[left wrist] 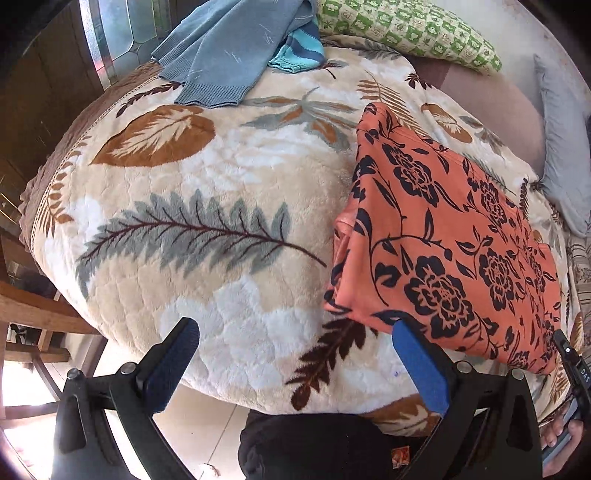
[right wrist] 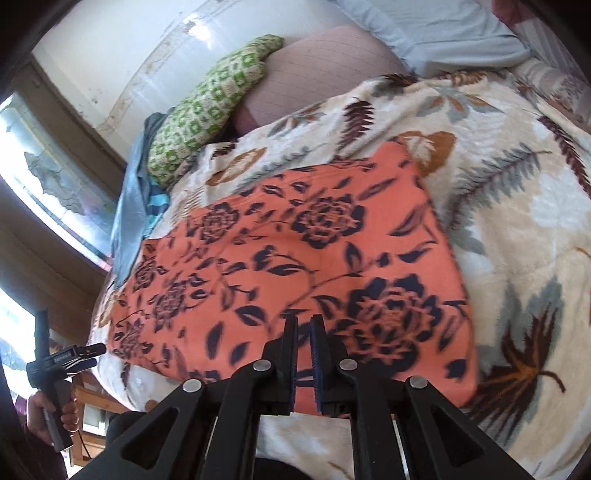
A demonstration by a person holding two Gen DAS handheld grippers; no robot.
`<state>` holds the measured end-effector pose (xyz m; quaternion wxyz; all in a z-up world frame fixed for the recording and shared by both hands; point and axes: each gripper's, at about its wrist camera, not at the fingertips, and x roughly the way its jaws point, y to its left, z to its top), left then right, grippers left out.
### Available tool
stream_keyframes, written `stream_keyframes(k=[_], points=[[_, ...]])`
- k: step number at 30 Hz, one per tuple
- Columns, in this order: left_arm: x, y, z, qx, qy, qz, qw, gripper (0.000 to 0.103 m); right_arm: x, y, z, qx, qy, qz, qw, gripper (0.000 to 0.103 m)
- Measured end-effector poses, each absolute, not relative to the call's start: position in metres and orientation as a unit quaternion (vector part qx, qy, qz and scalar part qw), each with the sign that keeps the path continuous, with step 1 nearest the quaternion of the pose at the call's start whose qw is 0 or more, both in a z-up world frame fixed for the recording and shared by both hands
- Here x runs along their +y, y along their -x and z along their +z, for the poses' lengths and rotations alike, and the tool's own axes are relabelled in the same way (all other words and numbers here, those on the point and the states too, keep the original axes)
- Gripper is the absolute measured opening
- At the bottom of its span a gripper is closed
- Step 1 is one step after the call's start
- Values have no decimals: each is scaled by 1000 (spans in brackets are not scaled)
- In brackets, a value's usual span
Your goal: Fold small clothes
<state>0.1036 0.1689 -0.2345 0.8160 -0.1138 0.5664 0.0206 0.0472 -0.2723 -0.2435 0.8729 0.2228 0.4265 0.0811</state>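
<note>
Right wrist view shows us the orange floral garment point(right wrist: 295, 258) lying folded into a flat rectangle on the leaf-patterned blanket point(right wrist: 517, 229) of the bed, with our right gripper point(right wrist: 303, 325) low over its near edge, fingers nearly pressed together; whether they pinch any cloth we cannot tell. We judge the fabric thin, light and limp, likely to sag and slide on the plush pile, so we would take it at the corners of a folded edge. Our left gripper point(left wrist: 295, 339) hangs with fingers spread wide at the near left corner, and a blue knit sweater point(left wrist: 229, 48) waits by the green patterned pillow point(left wrist: 406, 29).
</note>
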Motion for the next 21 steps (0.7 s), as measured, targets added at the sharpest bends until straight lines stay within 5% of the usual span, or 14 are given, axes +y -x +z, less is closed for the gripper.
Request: stream_keyframes(k=[11,21], points=[[145,-129,-295,626,122,28,770,103,-245,-72,-286,503,-301,93,805,7],[159,-115,-266,580,201,0,790,103,-284,-68,-264,479,-281,46,830,9]])
